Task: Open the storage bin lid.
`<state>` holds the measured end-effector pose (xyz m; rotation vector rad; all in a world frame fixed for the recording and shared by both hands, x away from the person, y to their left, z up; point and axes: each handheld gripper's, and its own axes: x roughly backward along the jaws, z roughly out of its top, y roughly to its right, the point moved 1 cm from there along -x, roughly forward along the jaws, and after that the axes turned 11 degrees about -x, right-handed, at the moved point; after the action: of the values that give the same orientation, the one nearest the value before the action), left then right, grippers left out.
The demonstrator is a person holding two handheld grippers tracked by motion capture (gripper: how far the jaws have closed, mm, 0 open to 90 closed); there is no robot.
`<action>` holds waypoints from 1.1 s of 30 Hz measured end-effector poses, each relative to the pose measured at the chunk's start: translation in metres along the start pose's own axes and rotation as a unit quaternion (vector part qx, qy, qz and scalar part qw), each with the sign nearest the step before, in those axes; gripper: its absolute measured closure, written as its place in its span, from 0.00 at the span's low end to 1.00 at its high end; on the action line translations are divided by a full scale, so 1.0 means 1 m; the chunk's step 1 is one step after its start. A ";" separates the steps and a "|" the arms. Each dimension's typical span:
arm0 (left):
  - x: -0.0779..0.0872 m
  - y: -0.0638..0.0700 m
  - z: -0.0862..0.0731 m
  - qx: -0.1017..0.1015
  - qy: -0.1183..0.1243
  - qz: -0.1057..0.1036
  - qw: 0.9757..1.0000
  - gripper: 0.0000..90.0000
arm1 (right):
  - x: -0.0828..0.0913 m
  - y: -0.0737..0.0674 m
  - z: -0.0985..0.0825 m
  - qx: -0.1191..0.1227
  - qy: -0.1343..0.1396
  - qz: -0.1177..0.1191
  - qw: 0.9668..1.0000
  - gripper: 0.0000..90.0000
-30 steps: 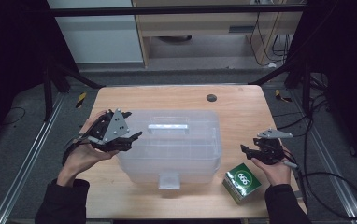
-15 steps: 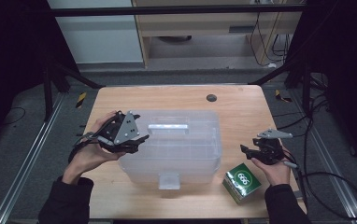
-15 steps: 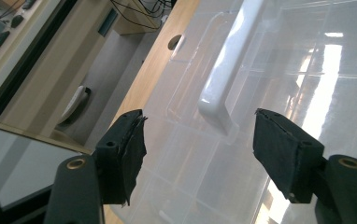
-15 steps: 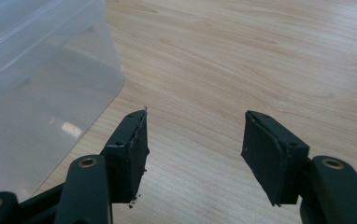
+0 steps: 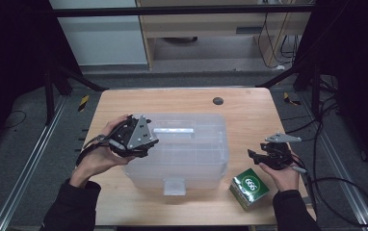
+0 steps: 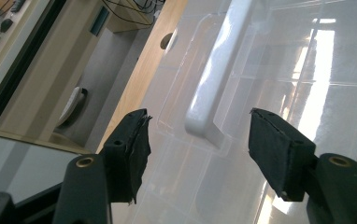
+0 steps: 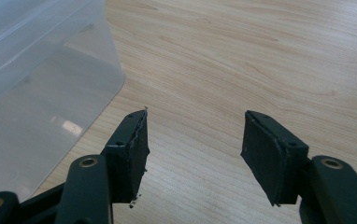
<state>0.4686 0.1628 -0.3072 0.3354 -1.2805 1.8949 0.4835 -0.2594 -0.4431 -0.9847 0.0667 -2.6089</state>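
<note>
A: Start at the left hand-held gripper (image 5: pixel 143 139). What are its jaws doing?

B: They stand wide apart with nothing pressed between them, though they have just been closing a little. In the left gripper view the pads (image 6: pixel 137 140) frame the near end of the white handle (image 6: pixel 216 74) on the lid of the clear plastic box (image 5: pixel 182 154).

A: And the right hand-held gripper (image 5: pixel 256 156)?

B: Jaws parted as well, holding nothing. The right gripper view looks past them at bare wood of the bench (image 7: pixel 260 56), with a corner of the box at its left.

A: Where does the box sit?

B: In the middle of the bench, lid on, between the two hands. The left one hangs over its left edge; the right one is apart from it, near the right side.

A: How would you expect it to handle?

B: Light, I'd judge, since nothing shows through the walls. Thin plastic is smooth and likely to flex, so the flat walls would slip under the pads. The raised handle is the sensible place to grip; the front latch (image 5: pixel 174 185) may have to come loose first.

A: Any writing?

B: The small green carton (image 5: pixel 249 188) by the right hand, just off the box's front right corner, bears a white oval mark that reads something like "666". I can't be sure of it.
</note>
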 end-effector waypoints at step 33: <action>-0.030 0.003 0.030 -0.106 -0.083 0.004 0.991 0.65 | -0.001 -0.001 0.000 -0.002 -0.006 0.001 1.000 0.47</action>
<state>0.4794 0.1220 -0.3135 0.3832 -1.5823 1.7456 0.4837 -0.2586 -0.4433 -1.0008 0.0715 -2.6013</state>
